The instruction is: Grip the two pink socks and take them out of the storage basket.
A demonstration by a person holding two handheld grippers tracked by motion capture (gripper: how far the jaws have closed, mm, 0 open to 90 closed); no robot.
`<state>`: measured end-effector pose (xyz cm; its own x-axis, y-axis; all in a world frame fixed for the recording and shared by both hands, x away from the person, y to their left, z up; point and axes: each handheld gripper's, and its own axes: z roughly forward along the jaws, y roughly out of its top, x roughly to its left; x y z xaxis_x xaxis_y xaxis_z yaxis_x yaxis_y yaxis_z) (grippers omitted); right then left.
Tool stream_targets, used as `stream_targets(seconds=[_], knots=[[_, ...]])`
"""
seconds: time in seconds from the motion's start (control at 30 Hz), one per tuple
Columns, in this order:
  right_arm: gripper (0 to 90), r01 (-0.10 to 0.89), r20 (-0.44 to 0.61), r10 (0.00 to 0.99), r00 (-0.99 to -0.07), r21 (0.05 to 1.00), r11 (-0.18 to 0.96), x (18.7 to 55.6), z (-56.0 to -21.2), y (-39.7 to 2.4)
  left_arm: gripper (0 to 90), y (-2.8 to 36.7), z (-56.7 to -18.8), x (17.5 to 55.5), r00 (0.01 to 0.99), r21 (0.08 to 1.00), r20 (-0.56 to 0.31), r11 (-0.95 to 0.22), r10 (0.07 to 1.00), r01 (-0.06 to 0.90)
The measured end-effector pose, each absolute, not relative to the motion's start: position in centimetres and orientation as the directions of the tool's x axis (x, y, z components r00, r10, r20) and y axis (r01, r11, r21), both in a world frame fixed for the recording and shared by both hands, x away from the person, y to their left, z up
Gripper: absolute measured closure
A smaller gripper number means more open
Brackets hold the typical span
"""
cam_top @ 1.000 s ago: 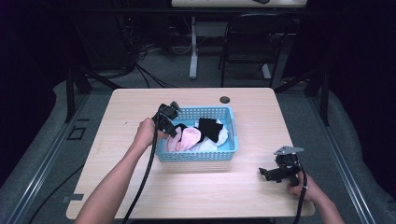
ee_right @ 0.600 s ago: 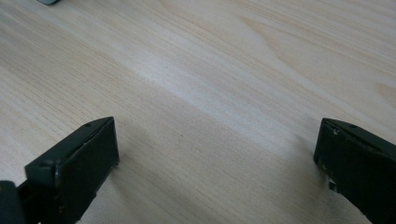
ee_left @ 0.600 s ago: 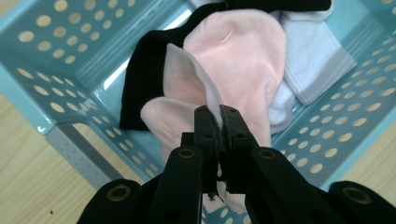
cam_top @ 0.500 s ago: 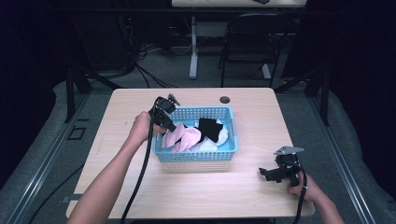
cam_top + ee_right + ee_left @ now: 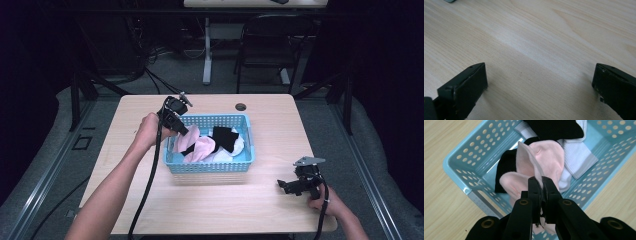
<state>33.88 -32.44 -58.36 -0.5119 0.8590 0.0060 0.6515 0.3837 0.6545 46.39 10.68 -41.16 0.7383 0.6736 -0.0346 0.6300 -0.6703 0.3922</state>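
Your left tongs (image 5: pixel 541 186) are clamped on an edge of the pink sock (image 5: pixel 544 162), the fabric pinched between the two black jaws and rising out of the blue basket (image 5: pixel 210 167) while most of the sock drapes back down onto the pile inside. In the high view those left tongs (image 5: pixel 181 131) sit over the basket's left end, above its rim. So the pick looks made but the lift only begun: by my reading the sock has yet to clear the basket wall. Under and beside it in the basket lie a black sock (image 5: pixel 554 128) toward the far side, a white sock with a grey band (image 5: pixel 576 157) to its right, and another dark piece (image 5: pixel 505 173) against the near-left corner; all of these look untouched and seem to be left to do. Your right tongs (image 5: pixel 539 82) stand wide apart with nothing between them, low over bare surface (image 5: pixel 549 37), well to the right of the basket and in front of it (image 5: pixel 292 186). No sock lies on the surface outside the basket, so the emptying appears to be at its start.
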Motion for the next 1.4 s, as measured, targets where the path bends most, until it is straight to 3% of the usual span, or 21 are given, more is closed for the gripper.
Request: stream_targets(seconds=[0.53, 1.4], knots=[[0.0, 0.651, 0.009, 0.859, -0.512, 0.656, 0.382, 33.9, -58.4, -32.4, 86.4, 11.8, -39.0, 45.7, 0.740, 0.439, -0.025, -0.658, 0.672, 0.612], [0.0, 0.652, 0.009, 0.859, -0.513, 0.655, 0.382, 33.9, -58.4, -32.4, 86.3, 18.0, -36.3, 44.6, 0.673, 0.511, -0.013, -0.574, 0.740, 0.641]])
